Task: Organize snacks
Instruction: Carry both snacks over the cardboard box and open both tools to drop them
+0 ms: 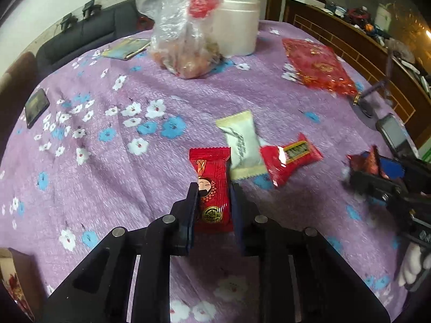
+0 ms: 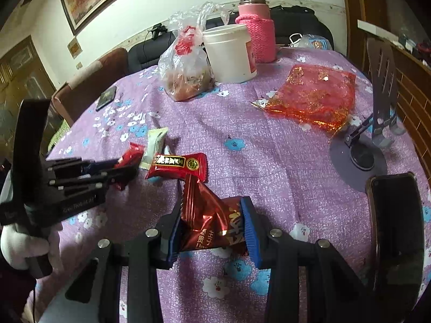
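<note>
Both claws grip candies just above the surface (image 1: pixel 113 161): left claw (image 1: pixel 214 196) pinches a bright red packet (image 1: pixel 212 188), right claw (image 2: pixel 212 220) a dark red packet (image 2: pixel 204 220) whose slick foil may slip free.

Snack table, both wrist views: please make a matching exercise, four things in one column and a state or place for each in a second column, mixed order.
Things:
1. red cartoon-face candy
2. dark red foil snack
3. white tub
4. red mesh pouch

States or places:
A. lying flat and empty-looking on the cloth
B. between the left gripper fingers
C. clamped in the right gripper
D. standing beside the pink-sleeved bottle

Pairs: 1-B, 2-C, 3-D, 4-A
</note>
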The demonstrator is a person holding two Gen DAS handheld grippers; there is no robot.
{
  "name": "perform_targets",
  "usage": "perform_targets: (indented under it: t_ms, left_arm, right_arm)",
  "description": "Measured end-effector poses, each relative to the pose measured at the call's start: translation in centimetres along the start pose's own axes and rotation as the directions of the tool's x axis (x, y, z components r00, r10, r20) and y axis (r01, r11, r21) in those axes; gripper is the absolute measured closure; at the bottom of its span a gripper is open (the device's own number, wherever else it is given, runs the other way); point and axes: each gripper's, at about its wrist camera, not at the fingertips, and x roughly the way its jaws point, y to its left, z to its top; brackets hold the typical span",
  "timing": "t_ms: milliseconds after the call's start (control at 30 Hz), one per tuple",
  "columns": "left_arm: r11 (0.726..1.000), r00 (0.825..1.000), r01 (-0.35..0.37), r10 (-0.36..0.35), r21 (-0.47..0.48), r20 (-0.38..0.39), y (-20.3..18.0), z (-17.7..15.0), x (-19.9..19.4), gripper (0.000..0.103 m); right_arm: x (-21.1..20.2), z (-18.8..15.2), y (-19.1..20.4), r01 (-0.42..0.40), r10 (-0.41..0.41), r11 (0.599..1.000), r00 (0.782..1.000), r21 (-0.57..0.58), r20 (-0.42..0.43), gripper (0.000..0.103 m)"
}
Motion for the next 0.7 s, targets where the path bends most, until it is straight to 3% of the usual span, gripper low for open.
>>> perform_targets:
  t_ms: [167,333,500,633,700]
  left_arm:
    - [0.997,0.997,0.062,-0.059,-0.055,0.056,0.4,-1.6,-4.0,0.081]
    - [0.987,0.987,0.109,-0.093,-0.117,0.134,2.4,-4.9,-9.9,0.081]
    - [0.970,0.974,0.110,-0.061,-0.215,0.219,6.1,-9.9,-16.7,0.081]
    - [0.935,0.962,0.098,-0.002,-0.341,0.272,10.8,-15.1,-21.6,0.081]
    - [0.892,0.958,0.119,0.013,-0.437,0.288,14.1,-18.3,-23.5,0.081]
  right_arm:
    - [-0.2,0.1,-0.4,-0.025,0.025,0.999,1.000,0.035,0.005,0.060]
    - [-0.9,0.1,-0.4,-0.112,0.110,0.991,0.993,0.069,0.032,0.060]
    - [-1.6,-0.1,-0.2,-0.214,0.207,0.972,0.976,0.099,0.071,0.060]
    - [-2.0,-0.5,0.8,-0.220,0.212,0.971,0.973,0.095,0.089,0.060]
    - [-2.2,-0.6,1.8,-0.206,0.197,0.975,0.976,0.087,0.094,0.060]
